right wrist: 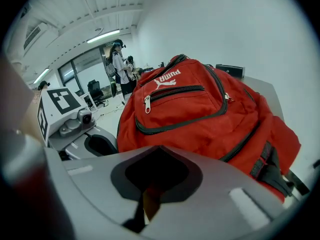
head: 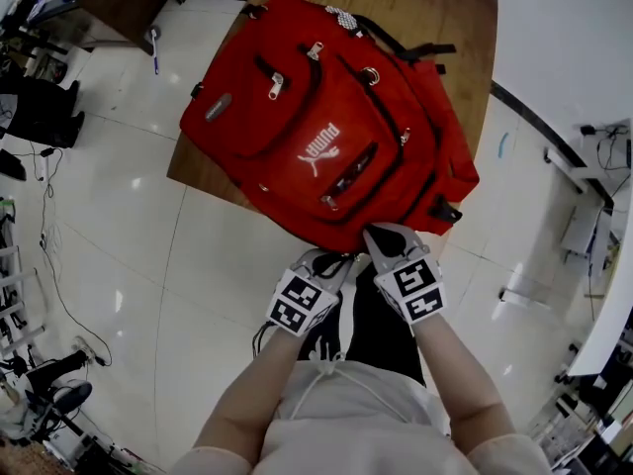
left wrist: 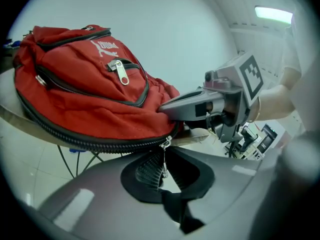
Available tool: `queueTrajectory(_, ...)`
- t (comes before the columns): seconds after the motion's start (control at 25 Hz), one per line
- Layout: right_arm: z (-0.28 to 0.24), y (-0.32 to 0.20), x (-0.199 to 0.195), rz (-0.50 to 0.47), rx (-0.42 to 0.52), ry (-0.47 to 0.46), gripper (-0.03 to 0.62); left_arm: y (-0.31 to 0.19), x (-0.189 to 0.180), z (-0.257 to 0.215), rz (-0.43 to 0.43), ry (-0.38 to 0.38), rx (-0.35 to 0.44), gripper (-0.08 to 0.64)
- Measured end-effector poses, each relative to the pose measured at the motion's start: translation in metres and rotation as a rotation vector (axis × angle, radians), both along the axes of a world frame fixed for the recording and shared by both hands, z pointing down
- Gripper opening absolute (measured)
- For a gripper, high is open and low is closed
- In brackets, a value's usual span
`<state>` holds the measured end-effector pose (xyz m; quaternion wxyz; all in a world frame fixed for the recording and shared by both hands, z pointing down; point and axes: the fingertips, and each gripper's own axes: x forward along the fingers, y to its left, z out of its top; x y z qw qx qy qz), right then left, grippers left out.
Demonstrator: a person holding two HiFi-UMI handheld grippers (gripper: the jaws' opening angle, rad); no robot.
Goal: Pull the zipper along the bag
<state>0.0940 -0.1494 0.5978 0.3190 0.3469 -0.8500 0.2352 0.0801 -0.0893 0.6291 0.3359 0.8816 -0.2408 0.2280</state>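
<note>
Pinching, left: the left gripper (left wrist: 164, 153) has its jaws drawn together on the pull (left wrist: 163, 165), a small silver tab hanging down between the ribbed black pads (left wrist: 149, 169).
Holding, right: the right gripper (left wrist: 164, 108) sits just beside the left one with its jaws together. Its tip is sunk in a red fold at the bag's near edge, and it seems to clamp that fabric, though the contact itself is buried.
Cubes: black-and-white marker cubes (head: 302, 303) ride on both grippers, side by side just below the bag's near corner.
Zipper: a black, coarse-toothed zipper (left wrist: 75, 134) runs along the bag's lower edge and curves in to the slider right above the left jaws. The teeth are meshed along the stretch in view.
Bag: a red backpack (head: 326, 117) lies front up.
Trim: black piping, with a white logo (head: 318, 144) on the front panel.
Pockets: several, each with a black zipper and a silver tab.
Straps: black straps (right wrist: 270, 166) with buckles run down its right side.
Place: the bag rests on a brown wooden table (head: 435, 8), with its near corner hanging over the table's edge toward the wearer.
Floor: a glossy white tiled floor (head: 129, 226) surrounds the table.
Far: a person (right wrist: 119, 64) stands by a glass partition, well apart from the table.
</note>
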Motion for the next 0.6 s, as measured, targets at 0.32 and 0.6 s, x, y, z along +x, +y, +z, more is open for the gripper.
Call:
queueTrajectory(0.32,0.006,0.002,0.002,-0.024,-0.001,0.016,0.008,0.006,-0.025,-0.005,0.013,-0.04,-0.006,0.015)
queueTrajectory(0.6,0.006,0.001,0.002,-0.036,0.003,0.02,0.008,-0.005,-0.067,0.0,-0.107,-0.083,0.023,0.017)
